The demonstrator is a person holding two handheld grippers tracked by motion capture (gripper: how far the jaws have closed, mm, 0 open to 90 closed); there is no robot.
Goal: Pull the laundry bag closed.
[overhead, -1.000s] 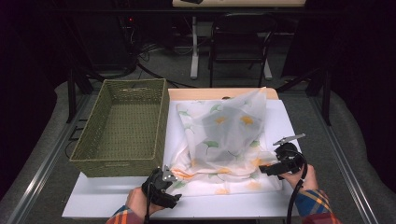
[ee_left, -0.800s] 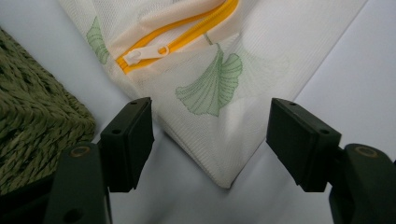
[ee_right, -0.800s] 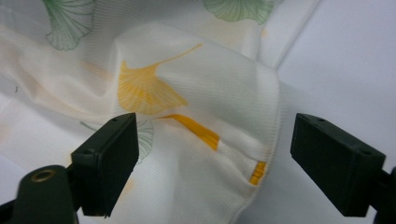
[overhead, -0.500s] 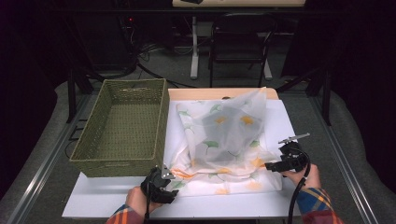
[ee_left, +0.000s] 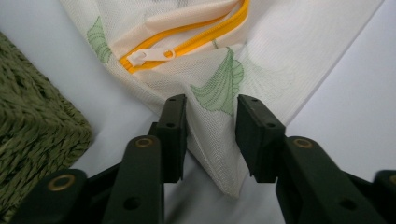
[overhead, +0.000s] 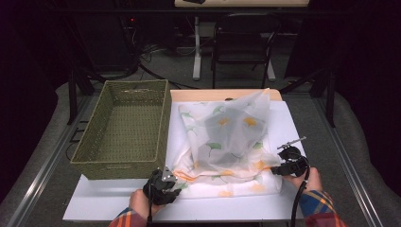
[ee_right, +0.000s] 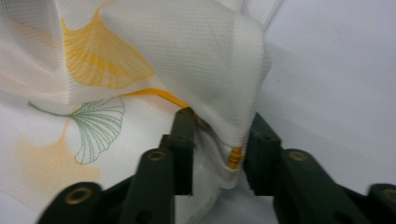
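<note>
Near the front edge of the surface (overhead: 94, 208), the person is working on a mesh laundry bag (overhead: 227, 142) printed with green and yellow leaves, which is lying on the right half of the white board, just beside the woven basket (overhead: 124, 127) standing at the left. The left claw (overhead: 163, 182) is sitting at the bag's front left corner, and its jaws have just been closing; in the left gripper view a fold of mesh is standing between them with a gap showing beside the right jaw, so the hold is looking unfinished rather than firm. The orange zipper (ee_left: 187, 44) with its white pull is lying just beyond that fold. The right claw (overhead: 283, 168) is at the bag's front right corner, and its jaws have just been closing too; in the right gripper view a bunched hem with an orange seam is sitting between them, the left jaw touching cloth, while full pressure is hard to confirm. The basket is standing empty, and the bag is resting wholly on the board. As a judgement, the work is only beginning: both corners are being pinched, and the lifting and moving of the bag, probably into the basket, is all left to do.
</note>
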